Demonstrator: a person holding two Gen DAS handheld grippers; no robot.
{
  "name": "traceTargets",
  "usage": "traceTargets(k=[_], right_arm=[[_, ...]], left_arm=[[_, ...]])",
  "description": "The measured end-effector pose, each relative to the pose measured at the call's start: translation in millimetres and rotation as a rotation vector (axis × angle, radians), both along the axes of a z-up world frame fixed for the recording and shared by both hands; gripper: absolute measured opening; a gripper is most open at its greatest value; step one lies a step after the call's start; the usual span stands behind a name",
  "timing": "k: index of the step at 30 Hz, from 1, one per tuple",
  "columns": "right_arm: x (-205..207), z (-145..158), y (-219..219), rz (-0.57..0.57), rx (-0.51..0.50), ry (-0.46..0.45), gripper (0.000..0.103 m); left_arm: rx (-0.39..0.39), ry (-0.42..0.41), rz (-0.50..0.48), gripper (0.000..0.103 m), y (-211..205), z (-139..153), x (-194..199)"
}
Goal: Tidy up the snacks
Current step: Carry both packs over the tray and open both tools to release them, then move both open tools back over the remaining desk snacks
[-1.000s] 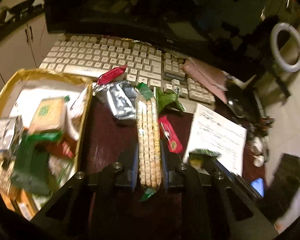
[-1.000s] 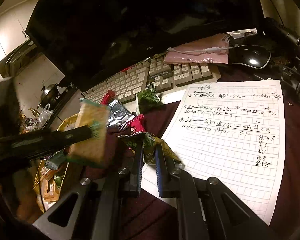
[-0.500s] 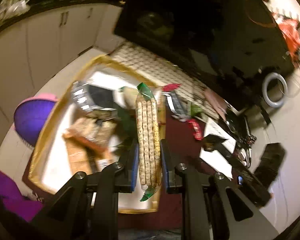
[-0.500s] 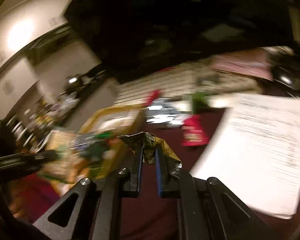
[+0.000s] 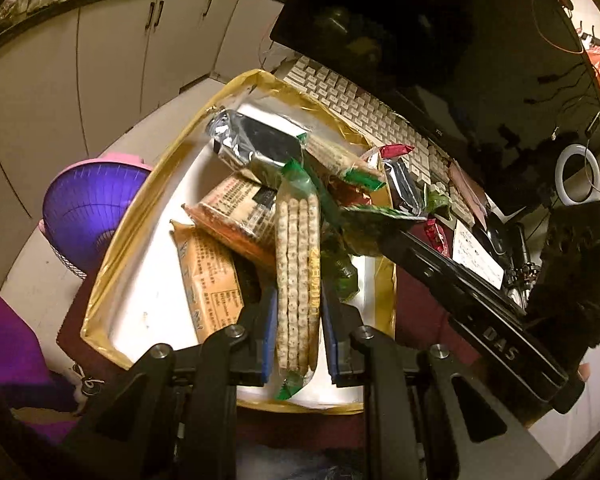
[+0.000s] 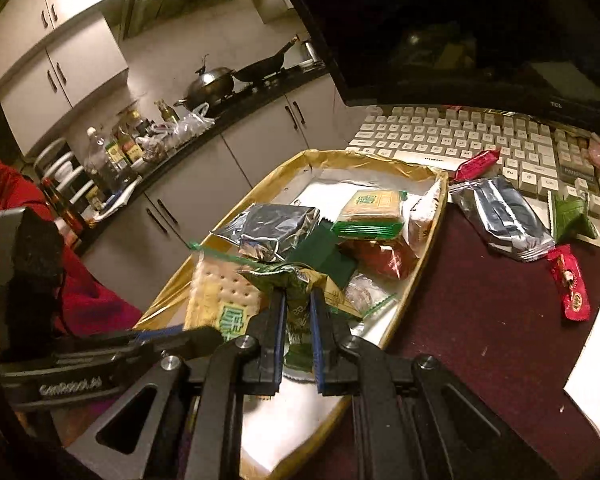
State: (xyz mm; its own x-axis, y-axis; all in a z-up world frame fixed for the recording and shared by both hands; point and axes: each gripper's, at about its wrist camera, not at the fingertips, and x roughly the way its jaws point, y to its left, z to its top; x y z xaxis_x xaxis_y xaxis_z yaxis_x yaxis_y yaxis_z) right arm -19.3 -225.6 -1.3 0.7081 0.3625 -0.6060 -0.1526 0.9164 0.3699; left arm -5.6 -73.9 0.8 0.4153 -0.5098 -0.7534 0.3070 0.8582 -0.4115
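Both my grippers hang over the gold tray (image 5: 112,240): left gripper (image 5: 298,320) clamped on the cracker sleeve (image 5: 298,280), long axis pointing away; right gripper (image 6: 298,324) apparently pinching a green packet (image 6: 296,280).

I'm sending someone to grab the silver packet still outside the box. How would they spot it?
Find the white keyboard. On the dark red tabletop in front of it, just right of the gold-rimmed box, lies the silver foil packet. Its neighbours are small red and green wrappers.
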Motion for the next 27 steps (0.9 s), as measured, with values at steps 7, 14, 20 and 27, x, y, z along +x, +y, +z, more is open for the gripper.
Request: traceTargets(k=[7,14,20,27], right_arm=[[0,-3,2,-0.006,0.017,0.022,0.015],[-7,14,-26,-0.079,0.073,-0.023,0.048],[-8,11,-72,-0.210,0.055,-0.004,0.053],[-9,-14,-130,-0.350,0.141,0.097,0.055]], left_arm=[[0.006,-0.032,0.020,0.048,9,3,-6],[0.016,-0.146,0.008,0.073,16,29,-10],[0.056,-0.239,-0.074,0.080,-12,54,-15],[0.068,-0.222,-0.187,0.080,-59,50,-16]])
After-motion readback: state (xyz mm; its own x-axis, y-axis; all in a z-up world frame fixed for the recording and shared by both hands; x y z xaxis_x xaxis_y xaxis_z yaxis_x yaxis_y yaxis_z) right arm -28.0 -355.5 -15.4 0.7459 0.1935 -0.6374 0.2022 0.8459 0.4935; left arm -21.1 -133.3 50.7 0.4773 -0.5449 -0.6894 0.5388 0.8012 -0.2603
